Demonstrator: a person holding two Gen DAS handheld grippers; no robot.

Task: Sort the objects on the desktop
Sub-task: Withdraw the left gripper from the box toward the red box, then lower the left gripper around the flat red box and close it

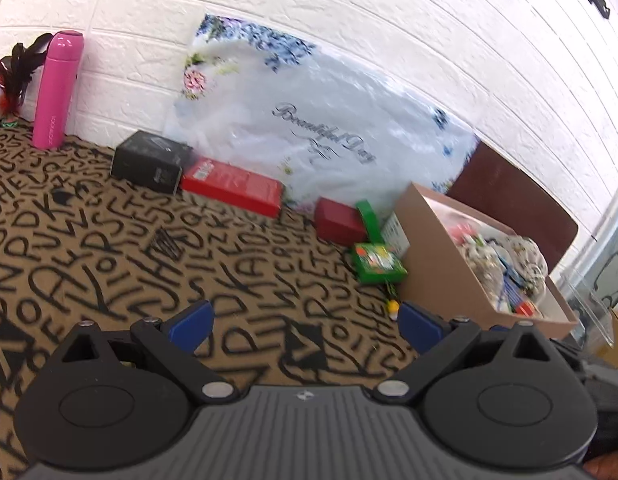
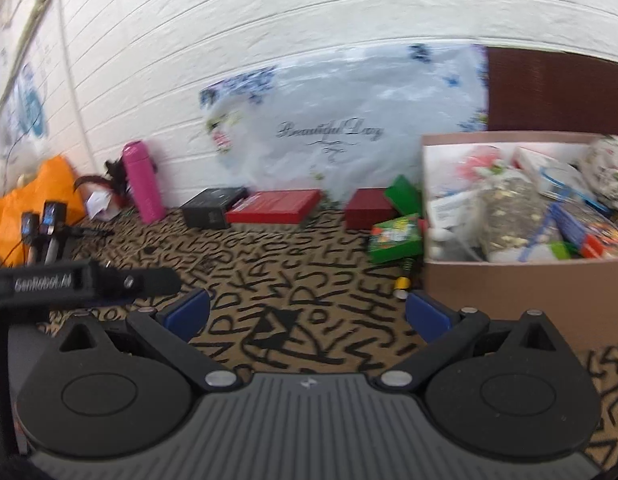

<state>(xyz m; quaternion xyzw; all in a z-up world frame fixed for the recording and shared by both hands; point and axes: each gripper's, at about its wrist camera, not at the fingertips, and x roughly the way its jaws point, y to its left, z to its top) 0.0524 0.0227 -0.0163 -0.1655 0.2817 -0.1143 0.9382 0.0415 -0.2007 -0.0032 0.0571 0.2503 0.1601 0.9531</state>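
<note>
Along the white wall stand a pink bottle point(image 1: 57, 92) point(image 2: 144, 182), a black box point(image 1: 151, 161) point(image 2: 213, 207), a flat red box point(image 1: 233, 187) point(image 2: 277, 206), a small dark red box point(image 1: 339, 222) point(image 2: 367, 207) and a green packet point(image 1: 377, 262) point(image 2: 395, 236). A cardboard box point(image 1: 441, 264) point(image 2: 521, 280) full of mixed items sits at the right. My left gripper point(image 1: 305, 320) is open above the lettered tablecloth point(image 1: 149, 248), holding nothing. My right gripper point(image 2: 307, 314) is open too, empty, close to the cardboard box's front wall.
A floral plastic bag point(image 1: 309, 120) point(image 2: 349, 128) leans on the wall behind the boxes. A small yellow object point(image 1: 393, 307) point(image 2: 402, 284) lies by the cardboard box. Dark feathers point(image 1: 17, 68) stand beside the bottle. An orange bag point(image 2: 33, 200) and the other gripper's body point(image 2: 69, 282) are at the right view's left.
</note>
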